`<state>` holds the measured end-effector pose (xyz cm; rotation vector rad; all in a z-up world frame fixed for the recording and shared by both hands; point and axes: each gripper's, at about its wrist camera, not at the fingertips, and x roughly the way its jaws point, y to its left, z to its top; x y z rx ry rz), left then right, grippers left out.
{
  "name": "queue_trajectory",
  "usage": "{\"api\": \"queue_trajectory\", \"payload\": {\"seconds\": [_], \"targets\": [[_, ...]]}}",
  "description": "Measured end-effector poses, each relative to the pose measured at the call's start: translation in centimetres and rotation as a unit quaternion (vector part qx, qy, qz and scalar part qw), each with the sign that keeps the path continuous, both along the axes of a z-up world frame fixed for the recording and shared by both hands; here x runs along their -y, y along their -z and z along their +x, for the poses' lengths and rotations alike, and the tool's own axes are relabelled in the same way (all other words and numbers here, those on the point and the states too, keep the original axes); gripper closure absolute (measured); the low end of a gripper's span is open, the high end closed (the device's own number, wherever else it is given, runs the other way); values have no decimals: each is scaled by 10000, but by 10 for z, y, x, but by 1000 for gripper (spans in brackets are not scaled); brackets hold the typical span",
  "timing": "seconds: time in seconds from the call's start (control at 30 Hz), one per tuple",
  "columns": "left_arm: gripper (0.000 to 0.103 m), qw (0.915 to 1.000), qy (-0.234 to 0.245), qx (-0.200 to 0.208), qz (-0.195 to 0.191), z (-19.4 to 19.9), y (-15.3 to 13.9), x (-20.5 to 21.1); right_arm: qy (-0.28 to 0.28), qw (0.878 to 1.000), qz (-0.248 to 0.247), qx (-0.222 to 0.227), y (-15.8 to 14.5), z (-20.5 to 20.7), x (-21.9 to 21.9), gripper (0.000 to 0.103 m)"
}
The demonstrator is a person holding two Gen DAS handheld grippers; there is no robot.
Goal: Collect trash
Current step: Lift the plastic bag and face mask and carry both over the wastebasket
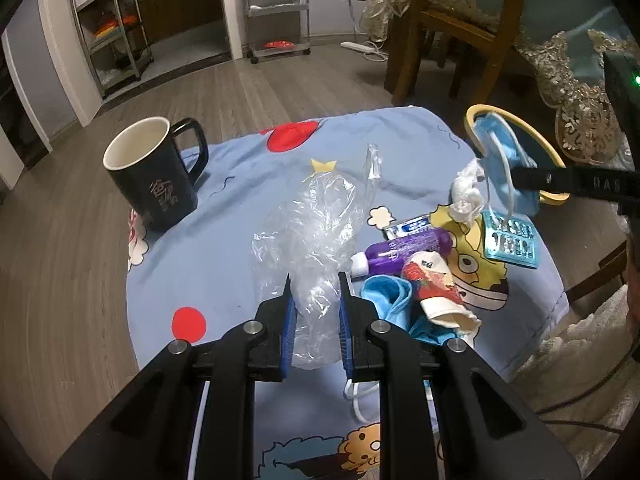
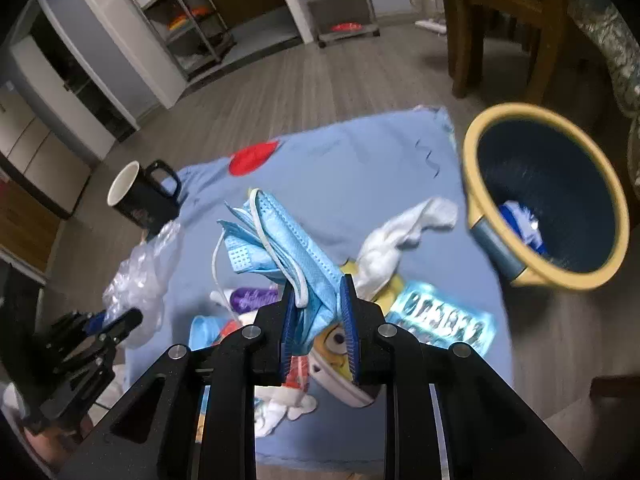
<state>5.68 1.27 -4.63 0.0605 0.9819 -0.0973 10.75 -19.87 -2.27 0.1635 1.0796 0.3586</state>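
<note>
The right gripper point(image 2: 316, 312) is clamped on a blue face mask point(image 2: 280, 236), raised left of the yellow-rimmed bin point(image 2: 476, 216); it should carry past the rim before opening. The left gripper point(image 1: 316, 312) pinches a clear plastic bag point(image 1: 312, 232), probably lifted, further left of the bin.

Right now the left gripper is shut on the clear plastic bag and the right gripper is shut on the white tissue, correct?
Not quite. The right gripper is shut on the blue face mask, not the tissue; the white tissue lies loose on the cloth, as the right wrist view shows. The left gripper is indeed shut on the clear plastic bag.
</note>
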Motion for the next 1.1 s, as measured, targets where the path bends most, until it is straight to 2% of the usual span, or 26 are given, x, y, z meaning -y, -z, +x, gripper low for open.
{"api": "queue_trajectory", "payload": {"seconds": [0.33,0.47,0.57,0.73,0.93,1.1], "targets": [[86,9998,147,28,-95,8,-14,19,287,9981,-220,501,-32,13,29,80],[86,9994,320,121,16,18,-24,34,422,9959,-414,690,-45,19,50,80],[86,9990,393,177,-88,29,-34,47,611,9943,-395,774,-53,26,75,80],[86,9967,746,294,-93,41,-50,80,1008,9921,-235,713,-52,40,116,80],[86,9911,1289,340,18,46,-55,125,1241,9888,-516,648,-44,57,148,80],[86,9871,1576,277,52,51,-48,155,1664,9854,-289,216,-19,68,182,80]]}}
